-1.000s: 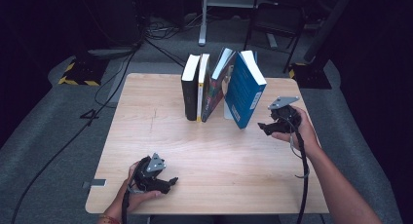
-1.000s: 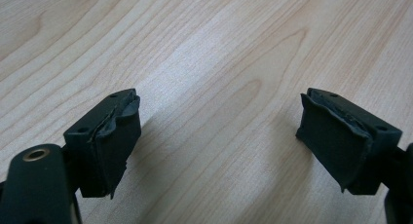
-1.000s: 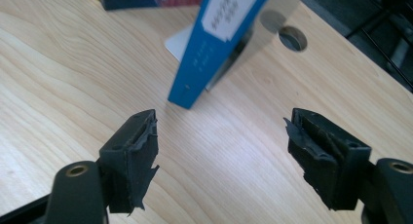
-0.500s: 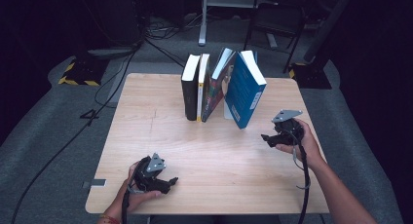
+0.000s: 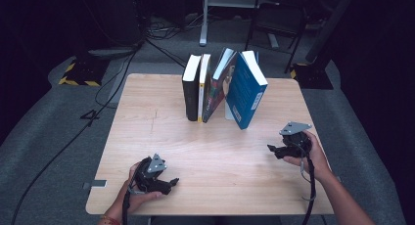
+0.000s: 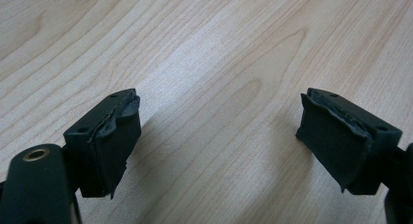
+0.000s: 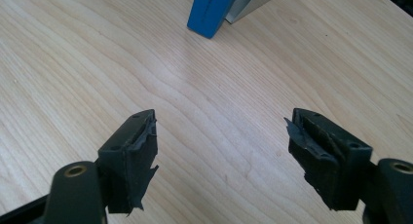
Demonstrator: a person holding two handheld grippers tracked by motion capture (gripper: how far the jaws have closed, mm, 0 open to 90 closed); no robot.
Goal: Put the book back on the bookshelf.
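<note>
Books: four stand in a row at the far middle of the table — a black book, a white-and-yellow book, a leaning illustrated book and a blue book tilted at the right end.
Blue book's support: a pale bookend shows just behind its lower corner in the right gripper view; whether the two touch I cannot tell.
Handling: stiff and probably fairly heavy, with smooth covers that could slip; the leaning ones look liable to topple if a neighbour is pulled.
Where to hold: judged best across the thickness near the top of the spine, pads flat on both covers.
Left gripper: at the near left edge, low over bare wood — jaws spread wide, nothing between them.
Right gripper: near the right edge, well apart from the blue book, jaws wide apart and empty, pointing toward its lower corner.
</note>
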